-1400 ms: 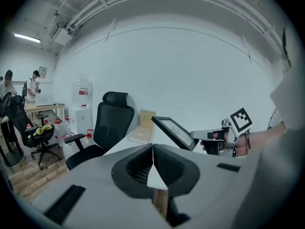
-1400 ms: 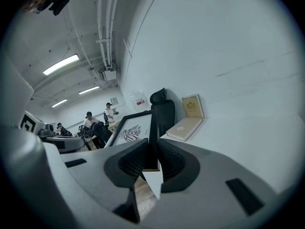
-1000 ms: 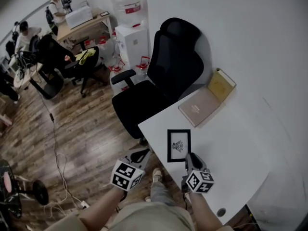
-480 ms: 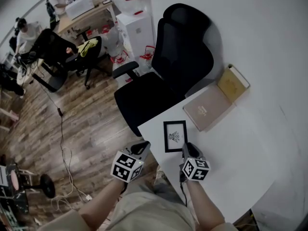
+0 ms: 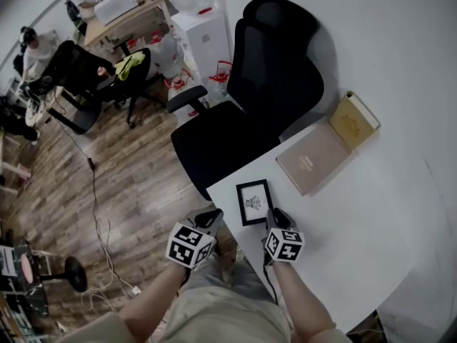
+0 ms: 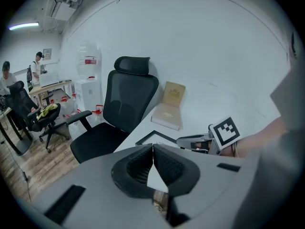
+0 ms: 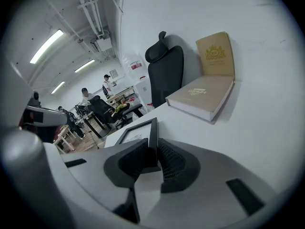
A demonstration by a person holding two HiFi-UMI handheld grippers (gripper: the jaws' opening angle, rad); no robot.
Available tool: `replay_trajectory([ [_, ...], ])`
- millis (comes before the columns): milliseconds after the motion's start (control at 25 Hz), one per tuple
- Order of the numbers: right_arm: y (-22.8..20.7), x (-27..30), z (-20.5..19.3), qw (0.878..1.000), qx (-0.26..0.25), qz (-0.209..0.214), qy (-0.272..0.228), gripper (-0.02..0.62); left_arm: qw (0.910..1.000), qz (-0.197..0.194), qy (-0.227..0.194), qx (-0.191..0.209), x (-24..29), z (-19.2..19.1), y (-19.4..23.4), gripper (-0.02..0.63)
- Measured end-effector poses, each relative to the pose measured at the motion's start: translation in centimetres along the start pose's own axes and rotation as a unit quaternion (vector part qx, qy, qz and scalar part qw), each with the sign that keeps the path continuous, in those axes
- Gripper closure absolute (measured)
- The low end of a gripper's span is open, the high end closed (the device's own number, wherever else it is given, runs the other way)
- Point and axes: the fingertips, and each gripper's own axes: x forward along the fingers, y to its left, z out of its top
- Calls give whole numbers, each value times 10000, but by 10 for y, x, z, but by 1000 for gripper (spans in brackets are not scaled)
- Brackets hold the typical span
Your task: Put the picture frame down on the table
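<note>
The picture frame [image 5: 254, 202] is black with a white print and lies flat at the near left corner of the white table [image 5: 357, 227]. My right gripper [image 5: 270, 218] is shut on its near right edge, and the black rim [image 7: 153, 136] sits between the pads. Whether the frame touches the table I cannot tell. My left gripper [image 5: 212, 217] hangs just off the table's left edge. It is shut with nothing in it, its tips [image 6: 153, 147] pressed together. The frame [image 6: 155, 138] and my right gripper [image 6: 195, 141] show beyond them.
A tan open box [image 5: 314, 163] lies further back on the table, its lid [image 5: 355, 120] leaning on the white wall. A black office chair [image 5: 243, 120] stands against the table's left side. People and desks [image 5: 121, 27] are far off across the wooden floor.
The head view has shifted. My right gripper and the frame have moved a little toward the table's near left corner. The left gripper stays shut beside the table edge.
</note>
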Motion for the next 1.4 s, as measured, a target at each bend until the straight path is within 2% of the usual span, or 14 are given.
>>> replay_trajectory([
  [320,8,22,-14,9992,-67,-213,340,511,9996,-233,167,-34,0,-10,12,584],
  [560,11,34,-21,9969,-239,-516,551,511,9994,-271,220,-77,-5,-15,28,584],
  [760,10,32,-19,9937,-483,-789,630,508,9991,-342,225,-63,-8,-15,37,584],
  [880,13,23,-12,9928,-596,-914,489,499,9989,-409,230,-27,-13,-13,40,584],
  [1000,24,11,7,9956,-494,-785,117,533,9989,-446,155,-6,-19,-5,44,584],
  [1120,43,-3,35,9963,-603,-580,-198,553,9988,-481,12,68,-29,10,47,584],
  [1400,115,-57,112,9908,-766,226,-1097,572,9961,-564,-576,362,-76,60,54,584],
])
